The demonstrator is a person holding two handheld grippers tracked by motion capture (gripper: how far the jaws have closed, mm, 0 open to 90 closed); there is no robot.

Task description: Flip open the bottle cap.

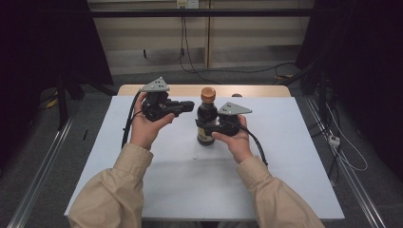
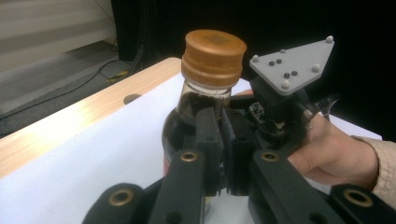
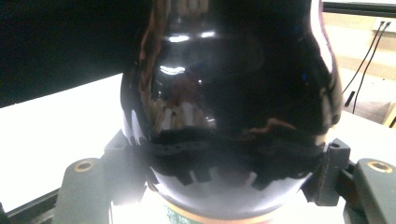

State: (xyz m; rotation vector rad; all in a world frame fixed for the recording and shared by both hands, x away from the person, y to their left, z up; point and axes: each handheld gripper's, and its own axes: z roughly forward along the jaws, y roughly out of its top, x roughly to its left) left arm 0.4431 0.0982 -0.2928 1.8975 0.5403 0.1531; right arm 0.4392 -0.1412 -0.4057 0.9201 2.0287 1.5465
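Observation:
A dark glass bottle [image 1: 206, 124] with an orange-brown cap [image 1: 207, 94] stands upright near the middle of the white table top [image 1: 285, 156]. My right gripper [image 1: 210, 128] comes in from the right, shut on the bottle's round body. In the right gripper view the glossy black bottle [image 3: 233, 84] sits pressed between the two jaws. My left gripper [image 1: 189, 106] hovers at neck height just left of the bottle, jaws shut with nothing between them. In the left gripper view its pads [image 2: 208, 135] meet in front of the bottle [image 2: 205, 100] below the cap [image 2: 214, 56].
A strip of bare wood [image 1: 256, 90] with a small hole [image 2: 131, 98] runs along the table's far edge. Cables [image 1: 190, 57] lie on the floor beyond. Dark curtains stand to both sides, and metal rails [image 1: 38, 175] flank the table.

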